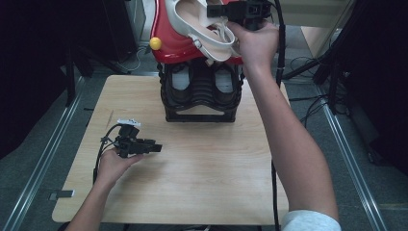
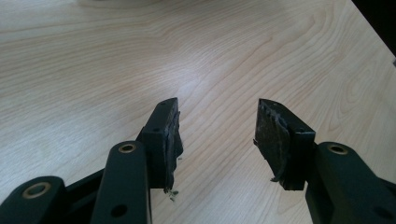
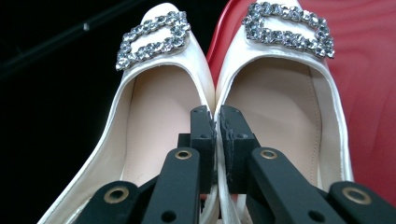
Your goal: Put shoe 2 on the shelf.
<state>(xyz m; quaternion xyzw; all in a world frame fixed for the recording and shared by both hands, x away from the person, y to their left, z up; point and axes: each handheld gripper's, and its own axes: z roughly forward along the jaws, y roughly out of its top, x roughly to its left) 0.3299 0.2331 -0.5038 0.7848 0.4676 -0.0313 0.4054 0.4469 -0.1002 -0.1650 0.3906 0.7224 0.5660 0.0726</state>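
— Where do we have the pair of cream-white pointed shoes with rhinestone buckles (image 3: 163,107)?

— We hold them up at the far edge of the scene, over the red plastic top (image 1: 173,45) of the black shoe rack (image 1: 201,103). In the right gripper view the two shoes lie side by side, toes pointing away from us, and their inner edges meet between the jaws of our right gripper (image 3: 217,122).

— And how do those jaws stand?

— Nearly together, pinching the two inner rims of the shoes. In the high view our right hand (image 1: 257,41) carries that gripper at the far right of the rack, with the shoes tilted against the red top.

— What of the left side?

— Our left gripper (image 2: 217,135) rests low near the left of the light wooden surface (image 1: 207,178), well apart from the rack. Its jaws stand wide, with bare wood grain between them.

— Anything else on the rack?

— A dark pair of shoes (image 1: 202,84) sits in the lower tier, and a small yellow knob (image 1: 155,43) shows at the left of the red top.
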